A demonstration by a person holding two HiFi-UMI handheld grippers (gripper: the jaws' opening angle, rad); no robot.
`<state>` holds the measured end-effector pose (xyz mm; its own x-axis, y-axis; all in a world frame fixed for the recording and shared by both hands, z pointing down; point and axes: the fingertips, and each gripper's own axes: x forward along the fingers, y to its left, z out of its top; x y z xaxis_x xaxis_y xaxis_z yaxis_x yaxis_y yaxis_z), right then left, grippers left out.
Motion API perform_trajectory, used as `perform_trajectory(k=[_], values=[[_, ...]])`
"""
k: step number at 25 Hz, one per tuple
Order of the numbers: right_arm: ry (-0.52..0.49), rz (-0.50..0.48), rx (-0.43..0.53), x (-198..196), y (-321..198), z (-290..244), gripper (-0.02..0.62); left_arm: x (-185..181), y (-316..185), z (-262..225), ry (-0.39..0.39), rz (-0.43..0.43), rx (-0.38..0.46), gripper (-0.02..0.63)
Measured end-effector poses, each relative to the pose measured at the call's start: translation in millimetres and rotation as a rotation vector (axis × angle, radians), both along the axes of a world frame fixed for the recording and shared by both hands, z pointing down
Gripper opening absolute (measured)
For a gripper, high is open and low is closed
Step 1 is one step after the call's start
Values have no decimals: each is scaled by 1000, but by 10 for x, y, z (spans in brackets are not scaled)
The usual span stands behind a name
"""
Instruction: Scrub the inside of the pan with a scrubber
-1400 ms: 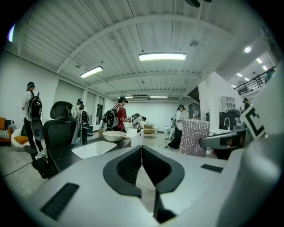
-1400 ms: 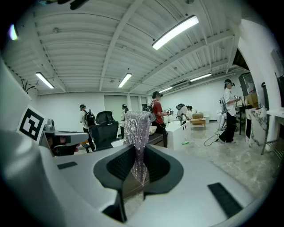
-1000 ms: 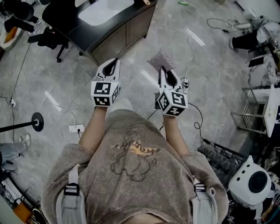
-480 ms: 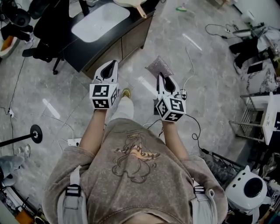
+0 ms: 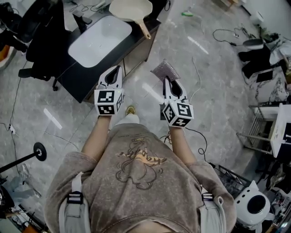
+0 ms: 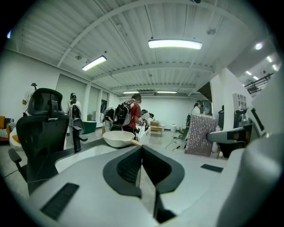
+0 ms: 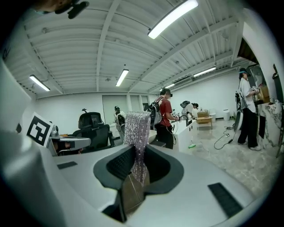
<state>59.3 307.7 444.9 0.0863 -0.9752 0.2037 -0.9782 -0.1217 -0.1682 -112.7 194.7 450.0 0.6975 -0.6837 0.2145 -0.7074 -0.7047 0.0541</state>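
Observation:
A cream pan [image 5: 132, 9] with a wooden handle sits on the black counter [image 5: 91, 75] at the far end of a white sink [image 5: 100, 40]. In the left gripper view the pan [image 6: 119, 138] lies ahead, beyond the sink. My left gripper [image 5: 113, 75] is shut and empty [image 6: 141, 148], held in the air short of the counter. A silvery mesh scrubber [image 5: 164, 70] stands up from my right gripper [image 5: 167, 82], which is shut on it. The scrubber [image 7: 137, 133] is pinched between the pads. Both grippers hover over the floor, apart from the pan.
A black office chair [image 5: 41, 32] stands left of the counter. Cables [image 5: 198, 86] trail over the grey floor. A wire rack [image 5: 263, 123] and a white round device [image 5: 252, 205] are at the right. Several people [image 6: 128, 113] stand far off in the room.
The counter, sink and pan have slid down and further into the head view as the person steps toward them. Both grippers keep their hold and spacing.

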Motion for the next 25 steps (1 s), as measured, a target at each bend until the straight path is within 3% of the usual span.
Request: perform_trajectory(k=[8, 17, 25], values=[[2, 36, 14, 226, -759, -108, 83, 200, -816, -45, -20, 17, 3, 17], [16, 82, 0, 539, -1112, -116, 83, 448, -1310, 36, -19, 33, -22, 17], [26, 38, 10, 837, -1758, -107, 84, 658, -1859, 136, -41, 5, -34, 18]])
